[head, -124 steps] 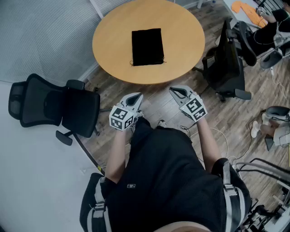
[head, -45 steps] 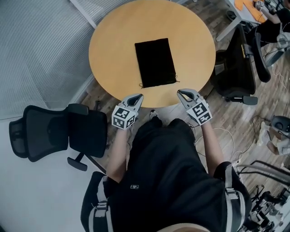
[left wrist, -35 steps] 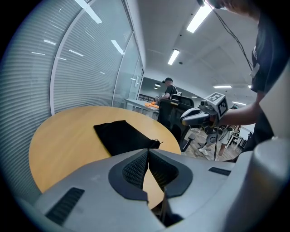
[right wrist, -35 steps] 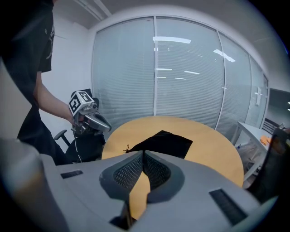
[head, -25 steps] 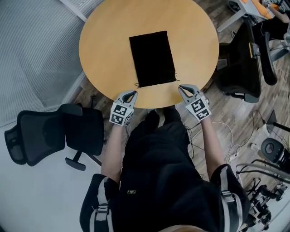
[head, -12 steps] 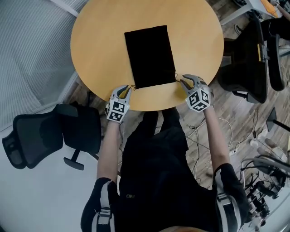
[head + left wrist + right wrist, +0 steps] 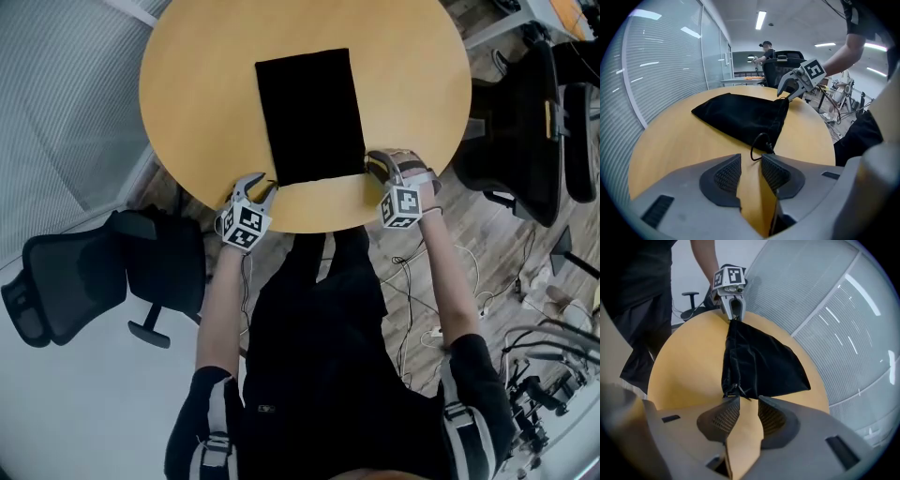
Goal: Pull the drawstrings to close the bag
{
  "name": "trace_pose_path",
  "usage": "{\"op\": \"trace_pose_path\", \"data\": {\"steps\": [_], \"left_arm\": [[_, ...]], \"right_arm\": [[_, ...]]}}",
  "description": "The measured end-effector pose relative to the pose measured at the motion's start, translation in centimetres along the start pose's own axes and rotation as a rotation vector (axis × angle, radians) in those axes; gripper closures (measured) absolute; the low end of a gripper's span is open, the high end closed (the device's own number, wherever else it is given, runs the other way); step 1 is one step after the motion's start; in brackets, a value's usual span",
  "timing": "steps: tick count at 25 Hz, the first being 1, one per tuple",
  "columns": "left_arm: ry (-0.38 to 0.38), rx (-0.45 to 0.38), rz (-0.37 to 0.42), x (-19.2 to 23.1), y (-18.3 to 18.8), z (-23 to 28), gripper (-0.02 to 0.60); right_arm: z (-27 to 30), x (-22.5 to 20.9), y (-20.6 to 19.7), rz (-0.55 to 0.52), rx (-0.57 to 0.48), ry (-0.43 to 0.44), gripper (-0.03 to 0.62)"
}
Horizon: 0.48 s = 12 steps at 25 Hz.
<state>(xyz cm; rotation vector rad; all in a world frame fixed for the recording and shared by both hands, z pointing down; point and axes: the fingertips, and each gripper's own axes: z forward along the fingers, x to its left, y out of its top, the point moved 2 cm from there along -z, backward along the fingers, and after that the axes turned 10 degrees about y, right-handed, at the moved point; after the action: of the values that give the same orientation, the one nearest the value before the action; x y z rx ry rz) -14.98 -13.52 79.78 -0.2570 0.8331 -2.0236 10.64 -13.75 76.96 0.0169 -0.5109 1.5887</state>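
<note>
As left claw (image 7: pixel 261 185) and right claw (image 7: pixel 373 165) neared bag (image 7: pixel 309 112), jaws opened

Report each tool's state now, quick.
Left tool: open, jaws just been opening, nothing between them; cord loop ahead.
Right tool: open, jaws just been opening, nothing between them; cord end ahead.

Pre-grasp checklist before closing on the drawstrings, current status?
1. Bag flat on table: ok.
2. Left gripper jaws apart, just been opening, nothing between them: ok.
3. Right gripper jaws apart, just been opening, nothing between them: ok.
4. Left drawstring between jaws: not ok, loop lies just beyond the tips.
5. Right drawstring between jaws: not ok, its end lies at the tips.
</note>
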Motion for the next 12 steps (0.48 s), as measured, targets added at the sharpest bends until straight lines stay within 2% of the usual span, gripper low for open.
{"op": "trace_pose_path", "data": {"steps": [3,7,9,12], "left_arm": [[-0.004,-0.013,0.004,0.2,0.1,0.2,0.457],[0.015,-0.028,0.024,0.5,0.4,0.1,0.454],[0.022,-0.043,0.025,0.6,0.8,0.0,0.454],[0.013,-0.056,0.029,0.6,1.6,0.3,0.456]], "right_arm": [[0.6,0.0,0.3,-0.070,0.013,0.004,0.418],[0.8,0.0,0.8,-0.096,-0.004,0.011,0.424],[0.6,0.2,1.1,-0.092,-0.015,0.019,0.451],[0.5,0.6,1.2,-0.067,-0.023,0.051,0.528]]}}
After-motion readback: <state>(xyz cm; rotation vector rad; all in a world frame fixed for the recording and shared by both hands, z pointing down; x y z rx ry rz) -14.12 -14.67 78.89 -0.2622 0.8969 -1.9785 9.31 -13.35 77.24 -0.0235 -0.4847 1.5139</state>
